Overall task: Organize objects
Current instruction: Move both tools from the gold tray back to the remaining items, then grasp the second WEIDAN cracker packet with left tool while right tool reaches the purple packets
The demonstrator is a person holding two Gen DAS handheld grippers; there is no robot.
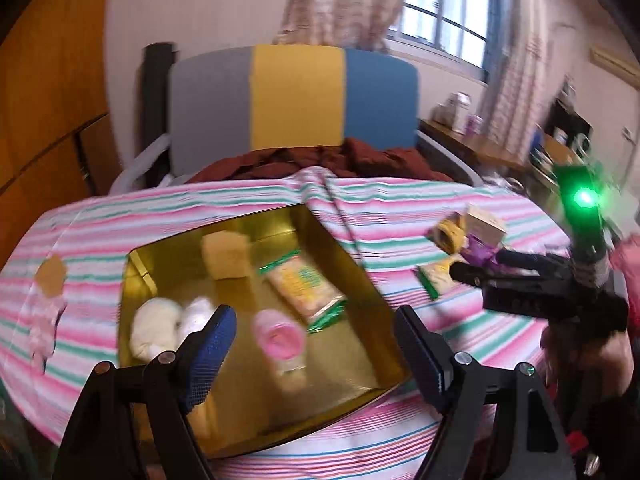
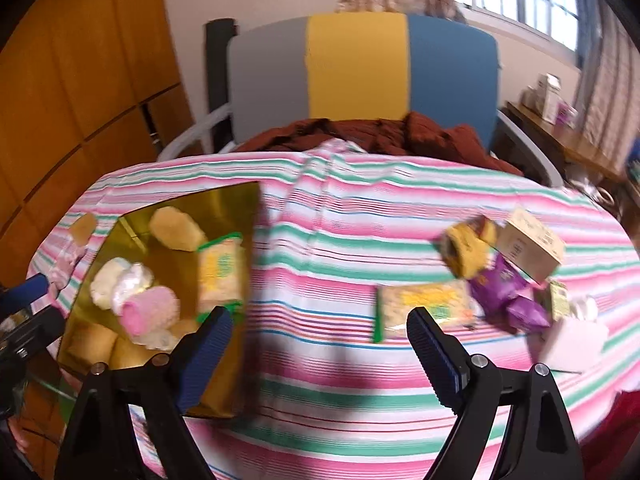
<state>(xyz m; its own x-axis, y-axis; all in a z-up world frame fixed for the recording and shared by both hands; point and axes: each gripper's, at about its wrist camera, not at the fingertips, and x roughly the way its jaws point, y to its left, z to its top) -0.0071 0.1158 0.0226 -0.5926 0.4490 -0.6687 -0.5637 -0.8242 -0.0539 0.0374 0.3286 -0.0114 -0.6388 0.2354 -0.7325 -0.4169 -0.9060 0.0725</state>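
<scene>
The left gripper [image 1: 312,344] hung over the gold box [image 1: 348,248] with its fingers spread wide and nothing between them, and the right gripper [image 2: 320,346] stood just as wide above bare striped cloth [image 2: 340,240], empty too. This looked like the gap between deliveries: the box already carried a pink roll [image 1: 280,340], white rolls [image 1: 168,324], a tan block [image 1: 226,254] and a flat green-edged packet [image 1: 304,288], while a heap waited at the right of the bed. In that heap sat a second green-edged packet [image 2: 420,306], a purple pouch [image 2: 504,288], a yellow roll [image 2: 466,252] and a small cardboard carton [image 2: 532,246], all bunched and touching or nearly so. My call was that the right gripper was going for the near packet, the closest piece. That packet lay flat on the cloth, its long axis running roughly across the right wrist view, one green sealed end pointing toward the box and the other toward the pouch. The next move would call for a swing right and down, with the fingers set across the short width, pinching an edge since it lay so flat. The risk I saw was catching loose cloth or nudging the pouch beside it. Both views were smeared, so finer detail escaped me.
</scene>
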